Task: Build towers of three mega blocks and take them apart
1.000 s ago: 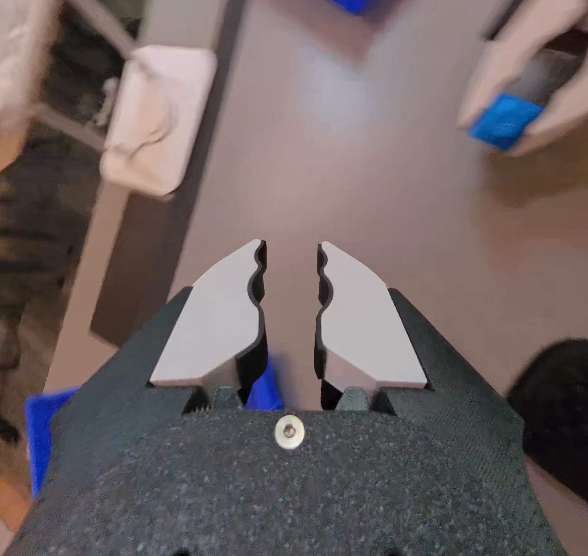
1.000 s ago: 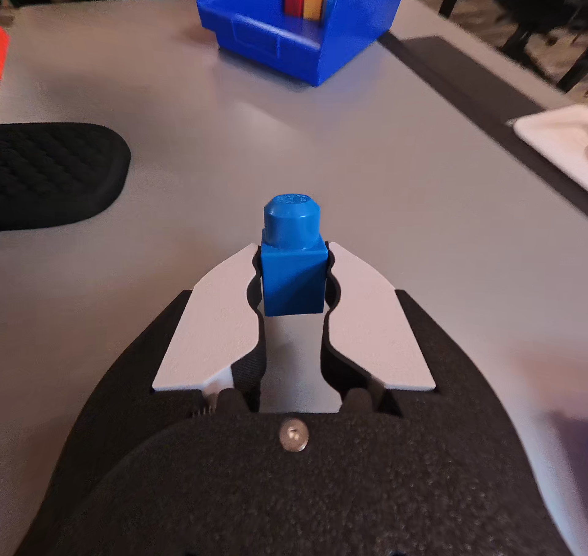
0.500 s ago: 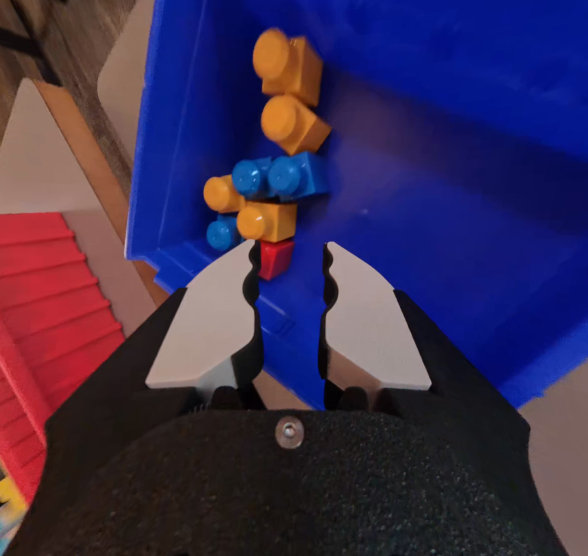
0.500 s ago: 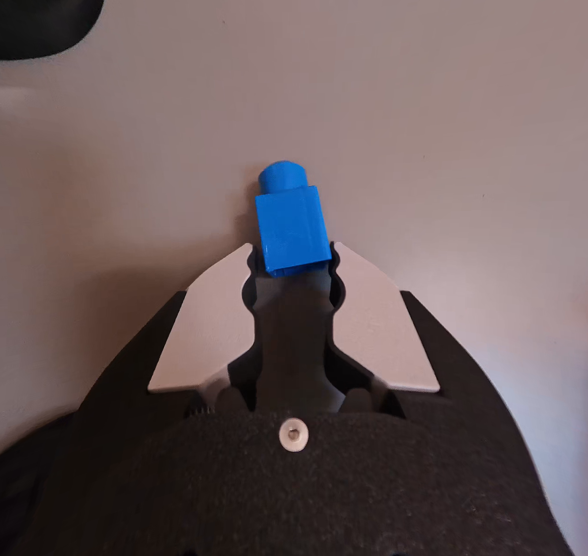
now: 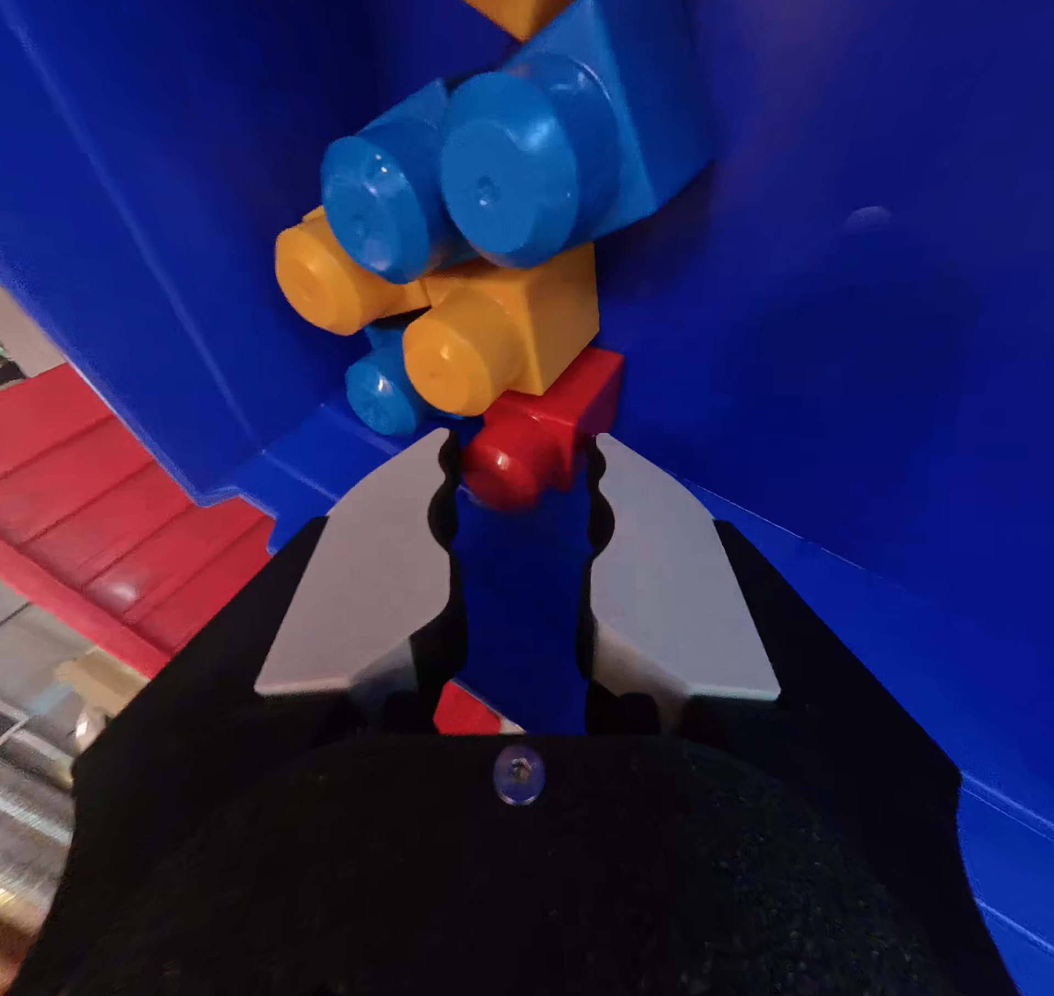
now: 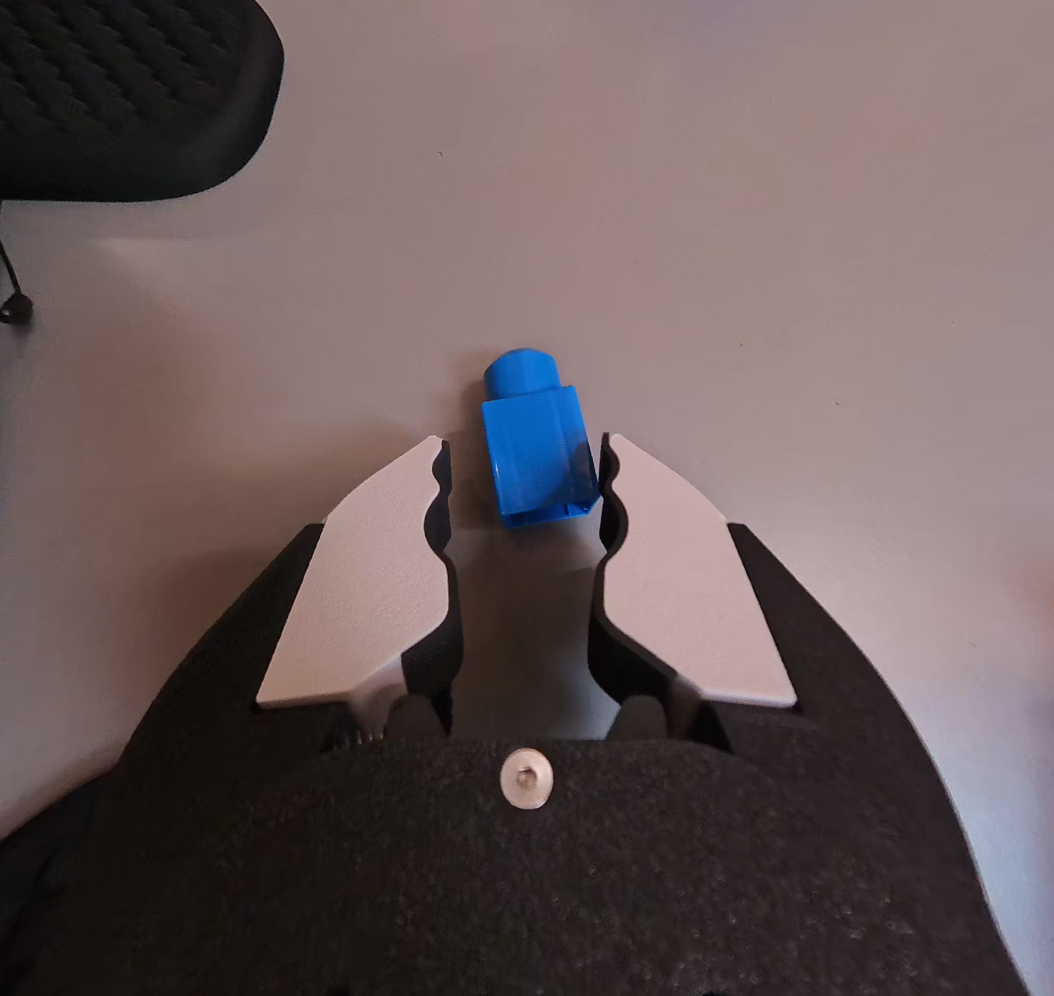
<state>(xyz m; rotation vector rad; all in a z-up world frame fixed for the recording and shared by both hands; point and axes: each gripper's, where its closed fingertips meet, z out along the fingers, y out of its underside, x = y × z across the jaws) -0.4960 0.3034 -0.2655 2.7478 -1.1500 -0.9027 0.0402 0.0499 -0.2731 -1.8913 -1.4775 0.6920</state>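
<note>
L gripper [image 5: 520, 447]: parted, straddling red block [image 5: 542, 444] in blue bin [image 5: 855, 341]; should've centred before clamping, orange block [image 5: 502, 336] overlapped it.
R gripper [image 6: 526, 447]: released, unclenched; blue block [image 6: 536, 455] stood on table [image 6: 741, 227] betw. fingers, needed straight retreat.

Red block [image 5: 542, 444] beneath stacked orange [image 5: 502, 336] and blue blocks [image 5: 547, 159]; lone blue block [image 6: 536, 450] upright on table.
</note>
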